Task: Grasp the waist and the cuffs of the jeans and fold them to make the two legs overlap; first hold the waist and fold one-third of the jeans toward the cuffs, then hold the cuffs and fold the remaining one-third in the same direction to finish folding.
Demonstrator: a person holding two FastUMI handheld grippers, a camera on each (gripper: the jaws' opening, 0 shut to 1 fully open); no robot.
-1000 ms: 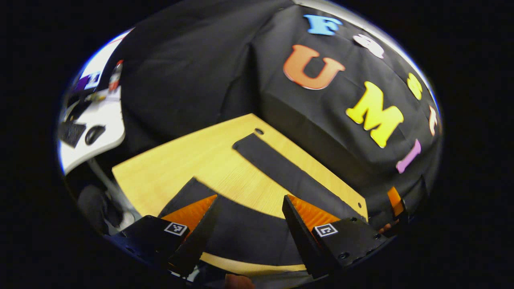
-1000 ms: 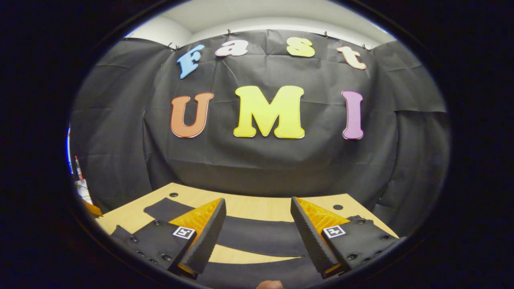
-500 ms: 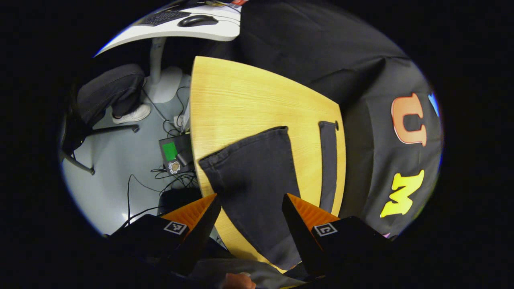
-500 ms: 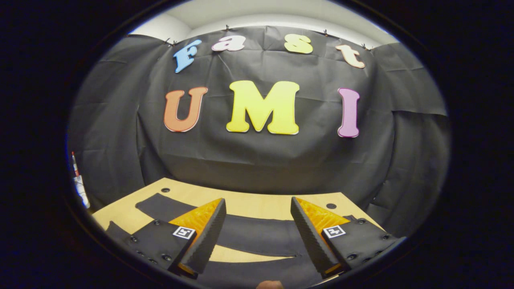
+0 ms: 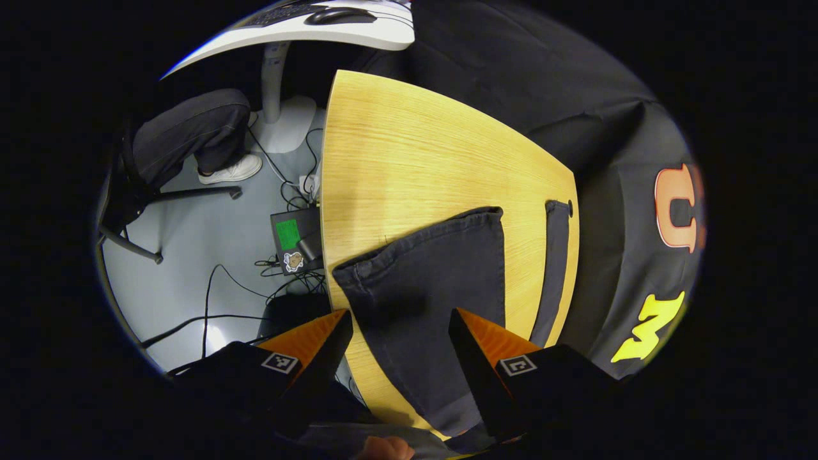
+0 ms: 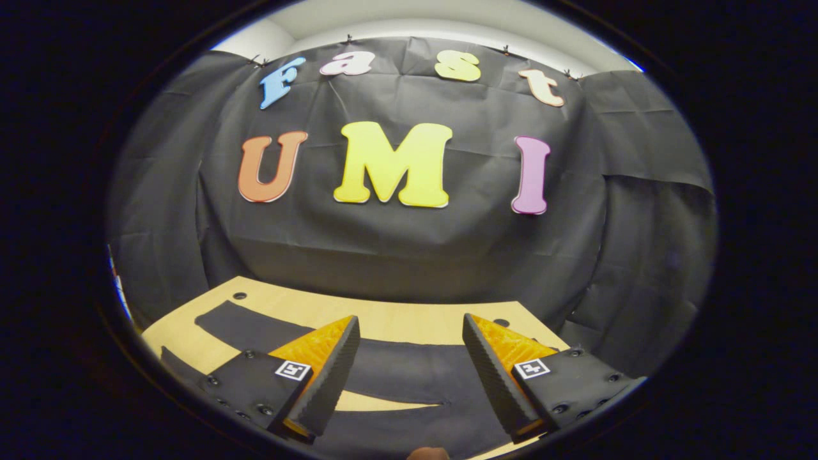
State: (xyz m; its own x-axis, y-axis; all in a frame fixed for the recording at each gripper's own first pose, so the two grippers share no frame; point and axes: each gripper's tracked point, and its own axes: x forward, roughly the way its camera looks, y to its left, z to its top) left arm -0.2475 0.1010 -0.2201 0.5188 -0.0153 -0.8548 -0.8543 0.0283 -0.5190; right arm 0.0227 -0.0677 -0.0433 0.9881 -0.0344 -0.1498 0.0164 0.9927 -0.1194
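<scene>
The left gripper view looks steeply down on the wooden table (image 5: 409,160) and past its edge to the floor (image 5: 192,243). There a small box with a green patch (image 5: 291,236) and a tangle of cables (image 5: 281,284) lie just beside the table's edge, a white desk (image 5: 300,29) stands farther off, and a person's trousered leg and pale shoe (image 5: 211,144) rest on a chair base. The right gripper view looks level across the same table (image 6: 307,306) toward the booth's wall and takes in none of that floor.

In the left gripper view the jeans (image 5: 428,281) lie flat on the table, one dark leg running up from between the fingers to its cuff (image 5: 415,246), which sits near the table's floor-side edge. The second leg (image 5: 555,255) lies apart from the first, along the table's wall-side edge, with bare wood between them. The left gripper (image 5: 399,348) hangs above the near leg, its jaws spread wide and nothing between them.

In the right gripper view the jeans (image 6: 409,377) cross the table as two dark bands parted by a strip of bare wood. The right gripper (image 6: 409,364) hovers over the nearer band, jaws likewise spread apart and holding nothing. I cannot tell whether either gripper touches the cloth.
</scene>
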